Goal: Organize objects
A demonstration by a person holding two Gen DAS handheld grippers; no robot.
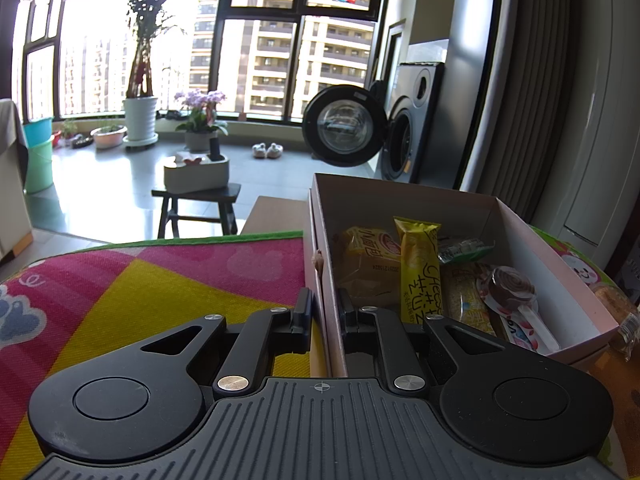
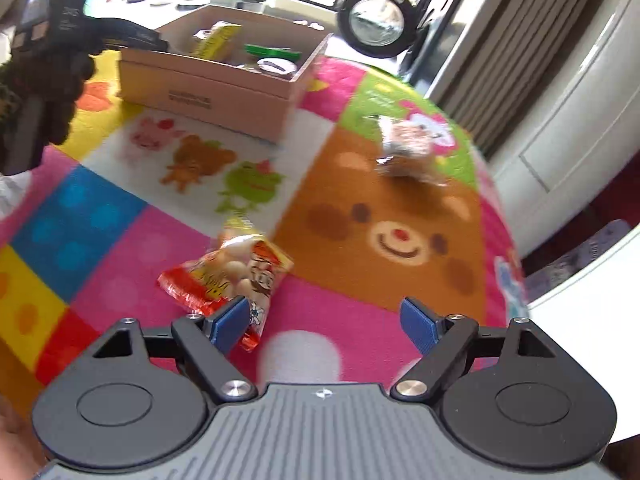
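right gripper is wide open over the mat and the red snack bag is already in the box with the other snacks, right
Not quite. The right gripper is wide open over the mat, but the red snack bag is not in the box: the right wrist view shows it lying on the mat, just beyond the left finger.

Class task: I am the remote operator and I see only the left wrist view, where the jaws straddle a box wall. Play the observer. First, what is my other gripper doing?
Observer: The right gripper is open, hovering over the play mat and holding nothing.
Operator: Is any snack outside the box?
Observer: Yes. A red and orange snack packet lies on the mat just ahead of the right gripper's left finger.
Operator: Only that one?
Observer: No. A clear-wrapped bun lies further off, to the right of the cardboard box.
Operator: How does my left gripper look from there?
Observer: The left gripper reaches the box at its near left corner; a dark glove holds it.
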